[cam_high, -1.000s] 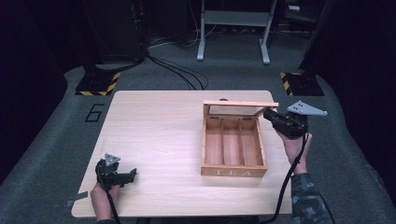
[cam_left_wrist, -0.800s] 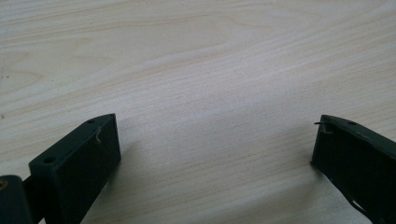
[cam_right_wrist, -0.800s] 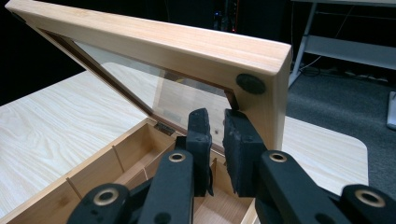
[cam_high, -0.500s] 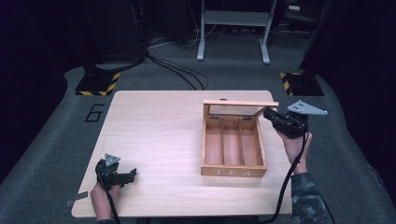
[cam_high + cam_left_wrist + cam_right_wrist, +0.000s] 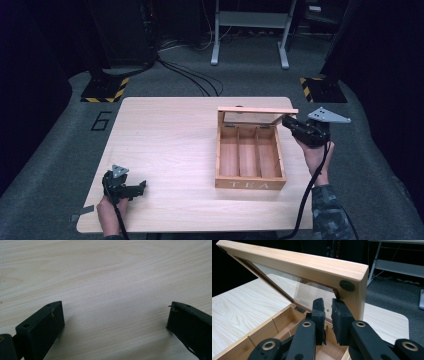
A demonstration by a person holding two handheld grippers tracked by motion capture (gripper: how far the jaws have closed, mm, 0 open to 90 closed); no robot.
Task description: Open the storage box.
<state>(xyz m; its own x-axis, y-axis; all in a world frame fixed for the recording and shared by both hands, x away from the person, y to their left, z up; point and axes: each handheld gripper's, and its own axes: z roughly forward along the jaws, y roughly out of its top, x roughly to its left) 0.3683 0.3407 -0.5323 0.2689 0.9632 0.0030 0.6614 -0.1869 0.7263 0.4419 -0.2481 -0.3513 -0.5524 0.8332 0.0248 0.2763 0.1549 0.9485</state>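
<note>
High view first: we are looking down on a pale wooden table (image 5: pixel 170 140) on a grey floor (image 5: pixel 45 165). A wooden box (image 5: pixel 250 157) is sitting on the right half of the table. We are reading "TEA" on its front wall. Inside, thin walls are splitting it into three long parts, and all three look bare. Its lid (image 5: pixel 257 111) is standing up at the far side, tilted a bit toward us.

Our right gripper (image 5: pixel 286 122) is waiting at the lid's right end, just beside the box's far right corner. A hand (image 5: pixel 314 156) is holding it, and a black cable (image 5: pixel 312 185) is hanging down from it past the table edge. Our left gripper (image 5: pixel 141 186) is resting low at the near left corner, well apart from the box, with the left hand (image 5: pixel 111 215) behind it.

Behind the table we are seeing black cables on the floor (image 5: pixel 192 80), two yellow and black striped bases (image 5: pixel 106 90), and a grey metal frame (image 5: pixel 248 30). A "6" (image 5: pixel 101 121) is marked on the floor. Nothing is standing between the grippers and the box.

Left gripper view is showing us bare table wood (image 5: pixel 112 277) and its two jaws spread wide with nothing between them.

Right gripper view is showing things we are missing from above. The lid (image 5: pixel 312 267) has a clear window, and a round black pad (image 5: pixel 347 285) is sitting on its corner. The gripper (image 5: pixel 328 305) has its jaws almost together, with a thin gap, holding nothing. The lid's side is just past them; we cannot tell if they are touching it. The box parts (image 5: pixel 274 332) are lying below.
</note>
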